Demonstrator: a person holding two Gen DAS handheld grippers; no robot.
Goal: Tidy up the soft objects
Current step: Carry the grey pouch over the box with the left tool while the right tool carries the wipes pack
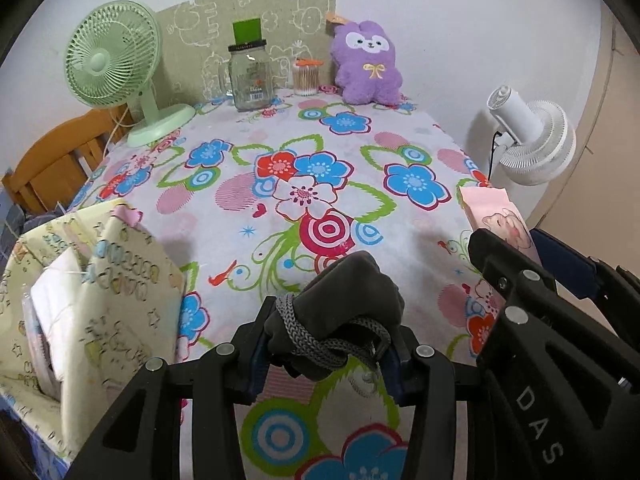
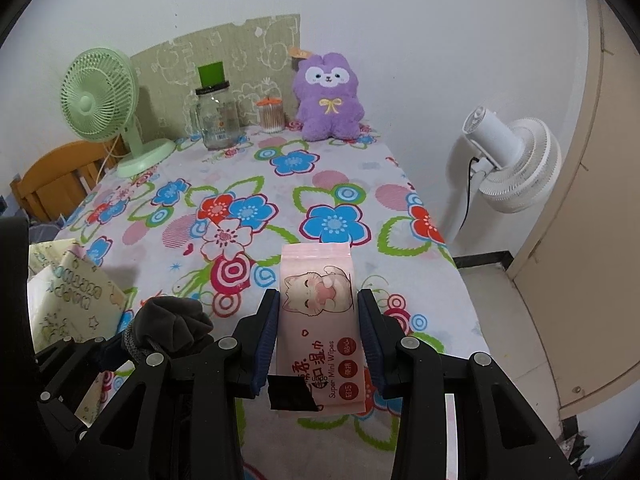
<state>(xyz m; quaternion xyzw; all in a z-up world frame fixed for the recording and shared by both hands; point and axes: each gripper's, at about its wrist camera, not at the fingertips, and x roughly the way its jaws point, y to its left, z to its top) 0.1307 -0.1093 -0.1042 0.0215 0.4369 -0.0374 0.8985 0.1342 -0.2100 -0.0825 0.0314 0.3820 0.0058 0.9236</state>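
Left gripper [image 1: 326, 354]: closed partway on a dark grey pouch [image 1: 352, 292] with a braided cord [image 1: 320, 344]; the pouch is pinched between the blue pads and held above the tablecloth
Right gripper [image 2: 318, 336]: closed partway on a pink pack of wipes [image 2: 318, 308], gripped by its two long sides, the cat print facing up
Relative position: the two grippers are held side by side over the near end of the table, the right one seen at the right edge of the left view
Tablecloth [image 1: 360, 152]: flowered, spread over the whole table
Fabric box [image 1: 100, 288]: pale yellow, printed, stood at the near left corner; white and pink items are seen inside
Far edge: green fan [image 1: 112, 68], glass jar [image 1: 250, 76], tub of cotton buds [image 1: 306, 76], purple plush toy [image 1: 368, 64]
Beside the table: a white fan [image 2: 508, 160] on the right
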